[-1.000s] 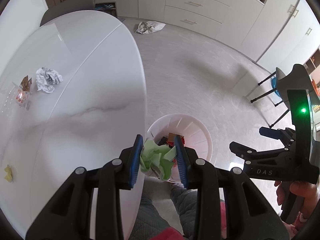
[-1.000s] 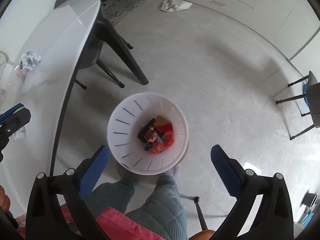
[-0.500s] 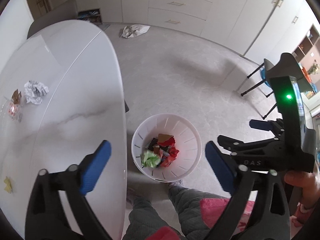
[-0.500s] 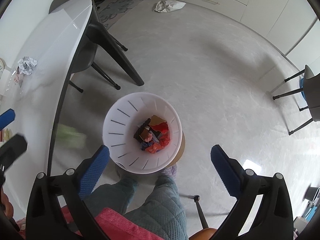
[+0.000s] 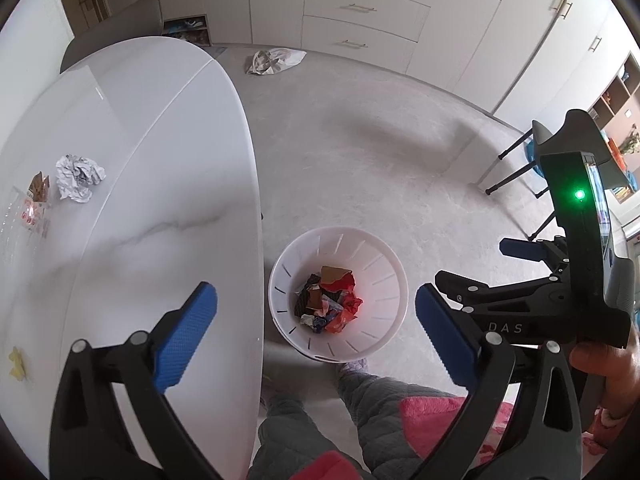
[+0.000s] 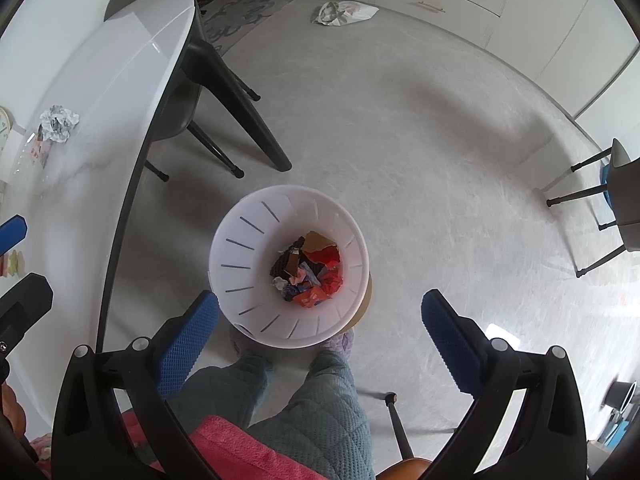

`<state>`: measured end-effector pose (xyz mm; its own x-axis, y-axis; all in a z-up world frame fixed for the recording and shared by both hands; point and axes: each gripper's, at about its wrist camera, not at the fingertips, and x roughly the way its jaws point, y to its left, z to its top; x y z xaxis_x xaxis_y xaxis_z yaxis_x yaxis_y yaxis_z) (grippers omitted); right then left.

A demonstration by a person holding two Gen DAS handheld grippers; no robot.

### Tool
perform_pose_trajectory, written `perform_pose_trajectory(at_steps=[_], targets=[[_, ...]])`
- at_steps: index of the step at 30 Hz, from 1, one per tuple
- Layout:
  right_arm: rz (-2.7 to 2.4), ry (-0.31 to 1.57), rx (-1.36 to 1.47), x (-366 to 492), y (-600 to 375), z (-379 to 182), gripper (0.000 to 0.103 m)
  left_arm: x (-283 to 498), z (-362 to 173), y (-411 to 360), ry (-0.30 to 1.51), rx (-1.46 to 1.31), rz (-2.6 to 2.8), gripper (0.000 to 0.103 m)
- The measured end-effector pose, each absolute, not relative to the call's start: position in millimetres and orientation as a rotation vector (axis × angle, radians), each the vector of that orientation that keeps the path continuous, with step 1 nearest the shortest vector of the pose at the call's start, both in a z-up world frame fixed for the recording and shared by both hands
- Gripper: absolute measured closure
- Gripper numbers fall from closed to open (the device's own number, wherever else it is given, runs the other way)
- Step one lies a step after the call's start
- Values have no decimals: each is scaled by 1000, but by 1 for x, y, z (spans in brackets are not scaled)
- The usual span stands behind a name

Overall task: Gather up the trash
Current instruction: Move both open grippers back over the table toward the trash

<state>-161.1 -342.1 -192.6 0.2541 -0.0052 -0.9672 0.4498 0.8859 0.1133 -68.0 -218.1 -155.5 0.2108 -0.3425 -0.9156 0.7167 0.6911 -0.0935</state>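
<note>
A white slotted trash bin stands on the floor beside the table, holding several wrappers. My left gripper is open and empty above the table edge and the bin. My right gripper is open and empty above the bin; it also shows in the left wrist view. On the white table lie a crumpled paper ball, a brown wrapper, a clear wrapper and a yellow scrap.
A dark chair is tucked under the table. A crumpled bag lies on the floor near the cabinets. A stool stands at the right. My legs are below the bin.
My left gripper opened and let go of the green wad, which fell towards the bin and is no longer seen. The left gripper has drawn back.
</note>
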Motion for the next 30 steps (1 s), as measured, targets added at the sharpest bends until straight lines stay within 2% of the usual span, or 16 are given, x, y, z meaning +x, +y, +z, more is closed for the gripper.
perform_pose_trajectory(at_steps=[14,30], targets=[[-221,1270,319,-123,-305,-178,2,-47,-157,-176,1167,301,-646,8],[116,1201,92,18,-172,-155,3,15,-151,-32,1148,126,-279,8]])
